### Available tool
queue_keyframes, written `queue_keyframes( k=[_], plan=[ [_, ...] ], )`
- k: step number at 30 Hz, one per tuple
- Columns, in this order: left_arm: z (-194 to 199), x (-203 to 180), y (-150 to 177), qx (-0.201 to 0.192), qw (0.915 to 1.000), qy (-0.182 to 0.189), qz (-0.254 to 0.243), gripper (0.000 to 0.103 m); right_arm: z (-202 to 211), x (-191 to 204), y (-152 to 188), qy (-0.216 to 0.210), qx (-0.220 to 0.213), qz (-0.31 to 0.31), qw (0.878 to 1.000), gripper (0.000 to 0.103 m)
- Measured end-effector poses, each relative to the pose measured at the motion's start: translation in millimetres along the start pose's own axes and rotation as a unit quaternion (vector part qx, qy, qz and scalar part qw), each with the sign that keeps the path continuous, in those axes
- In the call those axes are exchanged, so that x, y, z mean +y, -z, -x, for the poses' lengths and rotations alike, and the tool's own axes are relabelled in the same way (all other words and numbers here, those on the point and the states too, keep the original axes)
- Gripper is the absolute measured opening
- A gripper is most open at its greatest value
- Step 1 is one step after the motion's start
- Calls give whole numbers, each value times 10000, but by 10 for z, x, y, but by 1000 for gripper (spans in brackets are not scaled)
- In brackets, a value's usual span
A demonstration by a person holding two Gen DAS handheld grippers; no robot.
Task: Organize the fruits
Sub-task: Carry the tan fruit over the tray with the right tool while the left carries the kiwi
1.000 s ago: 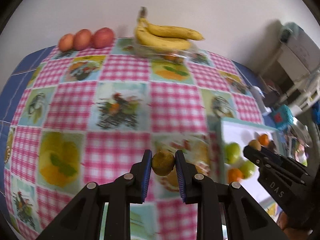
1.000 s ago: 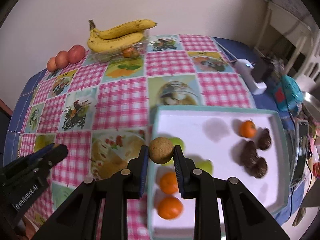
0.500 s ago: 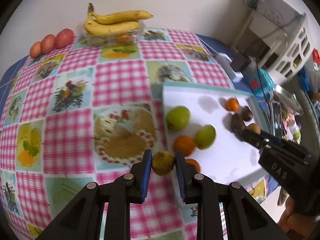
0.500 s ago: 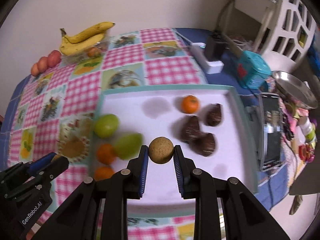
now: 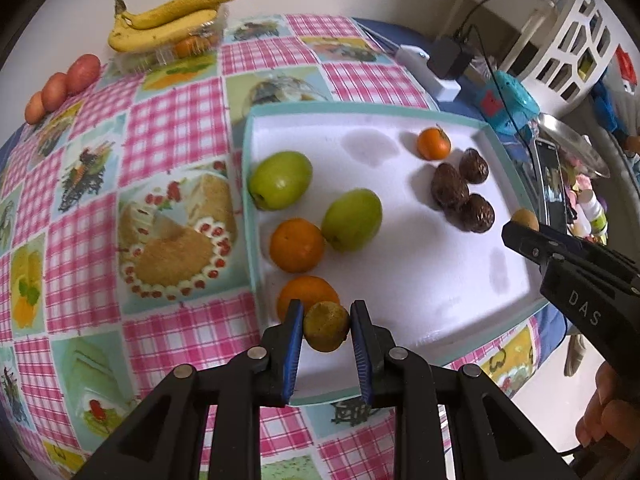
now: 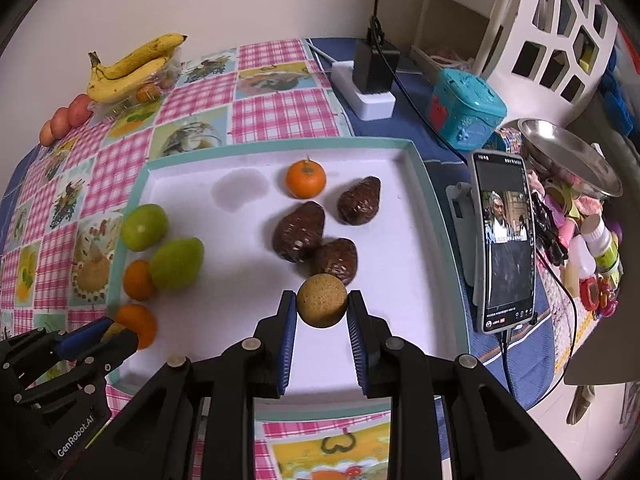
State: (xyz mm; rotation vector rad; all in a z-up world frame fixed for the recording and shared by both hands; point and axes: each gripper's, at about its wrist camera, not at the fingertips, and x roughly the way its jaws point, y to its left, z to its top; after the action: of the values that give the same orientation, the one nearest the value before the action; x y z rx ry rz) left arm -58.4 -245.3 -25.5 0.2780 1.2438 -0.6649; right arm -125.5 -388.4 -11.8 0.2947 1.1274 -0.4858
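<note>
A white tray (image 5: 400, 280) (image 6: 408, 280) with a teal rim lies on the checked tablecloth. In it are two green fruits (image 5: 280, 179) (image 5: 352, 220), oranges (image 5: 297, 245) (image 6: 305, 178) and three dark brown scaly fruits (image 6: 299, 230). My left gripper (image 5: 326, 330) is shut on a yellow-green round fruit (image 5: 326, 332), above the tray's near left corner. My right gripper (image 6: 322, 308) is shut on a tan round fruit (image 6: 322, 300), held over the tray just in front of the brown fruits. Each gripper shows in the other's view (image 5: 524, 232) (image 6: 108, 330).
Bananas (image 5: 172, 20) on a clear box and three reddish fruits (image 5: 60, 84) lie at the table's far side. A power strip with a plug (image 6: 370, 80), a blue toy box (image 6: 466, 114) and a standing phone (image 6: 504, 240) are right of the tray.
Both grippers have swung right and forward over the tray, each still holding its fruit. The tray now fills both views, and the right gripper hangs closer to the brown fruits.
</note>
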Motion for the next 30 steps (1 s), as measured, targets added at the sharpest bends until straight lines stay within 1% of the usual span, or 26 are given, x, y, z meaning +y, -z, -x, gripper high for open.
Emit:
queue_keyframes(
  k=[6,14,17,23,30],
  plan=[
    [-48,-91,9,19,9998,-144,-113,25,-86,-99,42,-38,59,-63,10000,27],
    [-83,-215,28,85,9996,-70,-258,25,-161,-270,73,-32,155,-169,9997,27],
    [-143,-269,47,189,9993,-49,-305,25,-187,-324,94,-40,211,-207,9996,27],
    [-261,-332,82,347,9984,-151,-410,25,-279,-411,152,-15,345,-251,9991,27],
    [-411,-333,87,549,9976,-193,-364,25,-330,-430,206,-49,424,-272,9987,27]
  ],
)
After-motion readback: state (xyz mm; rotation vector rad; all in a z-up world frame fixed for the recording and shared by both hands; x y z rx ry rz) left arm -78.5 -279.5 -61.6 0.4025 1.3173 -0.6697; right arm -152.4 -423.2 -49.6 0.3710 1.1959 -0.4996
